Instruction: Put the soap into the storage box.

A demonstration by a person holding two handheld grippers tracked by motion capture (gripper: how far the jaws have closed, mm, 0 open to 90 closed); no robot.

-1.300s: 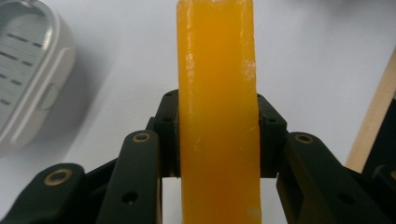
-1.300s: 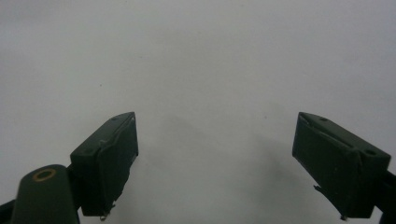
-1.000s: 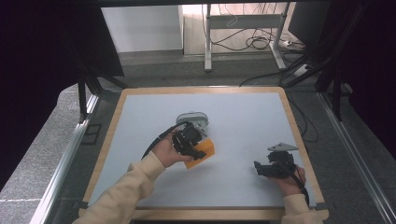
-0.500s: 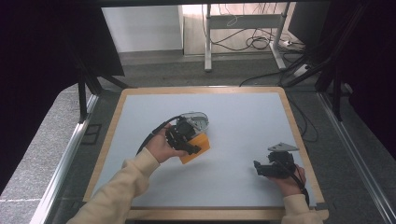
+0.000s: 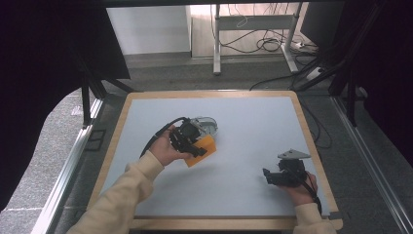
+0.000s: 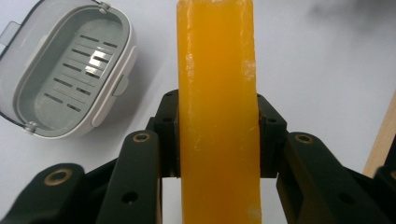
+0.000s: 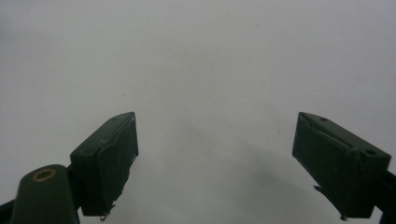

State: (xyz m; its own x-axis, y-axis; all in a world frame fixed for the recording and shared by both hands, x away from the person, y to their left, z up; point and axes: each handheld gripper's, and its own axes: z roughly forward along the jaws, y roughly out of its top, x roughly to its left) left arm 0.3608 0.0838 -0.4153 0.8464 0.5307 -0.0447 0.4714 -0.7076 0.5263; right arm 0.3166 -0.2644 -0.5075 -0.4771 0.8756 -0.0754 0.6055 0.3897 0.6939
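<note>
My left gripper point(image 6: 217, 140) pinches an orange soap bar point(image 6: 217, 107) between its two black jaws, the pads pressed against the bar's long flat sides, so the bar stands up past the jaw tips and hangs above the pale table point(image 5: 253, 126). Just beyond it lies a white, oval soap box point(image 6: 70, 70), open, with only a slotted grey tray in its bottom. My right gripper point(image 7: 217, 163), well apart near the table's right edge, holds its jaws spread wide over bare table.

Soap bar point(image 5: 202, 148) just before soap box point(image 5: 204, 126); table point(image 5: 253, 117) beneath.
</note>
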